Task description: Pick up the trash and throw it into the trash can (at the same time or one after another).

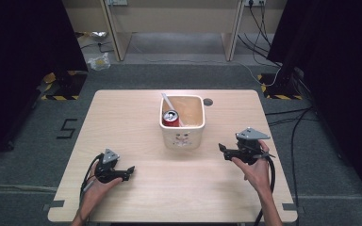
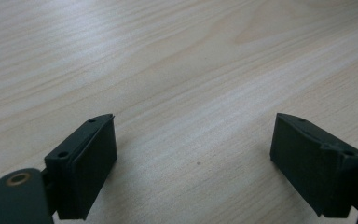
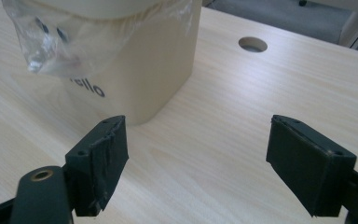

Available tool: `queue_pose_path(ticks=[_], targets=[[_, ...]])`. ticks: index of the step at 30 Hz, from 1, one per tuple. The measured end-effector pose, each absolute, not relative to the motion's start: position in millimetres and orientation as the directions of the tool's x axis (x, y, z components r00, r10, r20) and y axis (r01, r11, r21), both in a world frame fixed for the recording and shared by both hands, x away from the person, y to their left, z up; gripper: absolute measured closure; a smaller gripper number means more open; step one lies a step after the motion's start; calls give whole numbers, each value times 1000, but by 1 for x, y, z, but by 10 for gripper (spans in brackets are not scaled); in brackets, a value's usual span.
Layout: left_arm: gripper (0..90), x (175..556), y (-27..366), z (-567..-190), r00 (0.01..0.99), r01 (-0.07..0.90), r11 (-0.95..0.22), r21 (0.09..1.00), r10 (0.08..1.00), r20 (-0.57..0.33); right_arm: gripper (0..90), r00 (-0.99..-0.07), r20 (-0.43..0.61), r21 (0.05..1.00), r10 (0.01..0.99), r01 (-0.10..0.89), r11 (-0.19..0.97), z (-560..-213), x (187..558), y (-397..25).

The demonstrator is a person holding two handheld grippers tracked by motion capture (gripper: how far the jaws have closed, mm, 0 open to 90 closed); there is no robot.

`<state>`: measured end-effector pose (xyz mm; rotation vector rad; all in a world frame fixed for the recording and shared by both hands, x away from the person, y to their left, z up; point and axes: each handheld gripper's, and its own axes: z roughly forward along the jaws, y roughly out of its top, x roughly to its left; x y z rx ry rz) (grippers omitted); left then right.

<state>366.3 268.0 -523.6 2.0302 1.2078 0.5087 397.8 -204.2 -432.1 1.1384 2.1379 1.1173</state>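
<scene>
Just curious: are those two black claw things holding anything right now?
No. The left gripper and right gripper are both open over the bare pale wooden table, holding nothing.

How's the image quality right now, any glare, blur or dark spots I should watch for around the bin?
High view: sharp on the table, black at both side edges; the bin is evenly lit, with a red can inside. Left gripper view: the far wood has a pale sheen and goes soft. Right gripper view: the clear bag over the bin's rim shows small glints, and the lettering beneath is partly cut off.
</scene>
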Motion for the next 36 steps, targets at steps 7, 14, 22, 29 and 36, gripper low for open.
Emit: queue_pose_path(ticks=[7,14,22,29,36], targets=[[136,366,268,-524,485,595,-311,741,874,-23,207,-544,-29,811,838,477,338,-442,397,-205],[136,366,268,-524,486,595,-311,741,874,-22,205,-555,-36,802,831,480,356,-446,396,-200],[136,366,268,-524,486,595,-311,741,874,-22,202,-554,-26,788,832,501,358,-457,390,-204],[136,366,268,-524,486,595,-311,741,874,-22,194,-557,-24,779,830,510,365,-462,387,-203],[136,366,268,-524,486,595,-312,741,874,-22,192,-567,-26,776,823,508,374,-467,382,-201]])
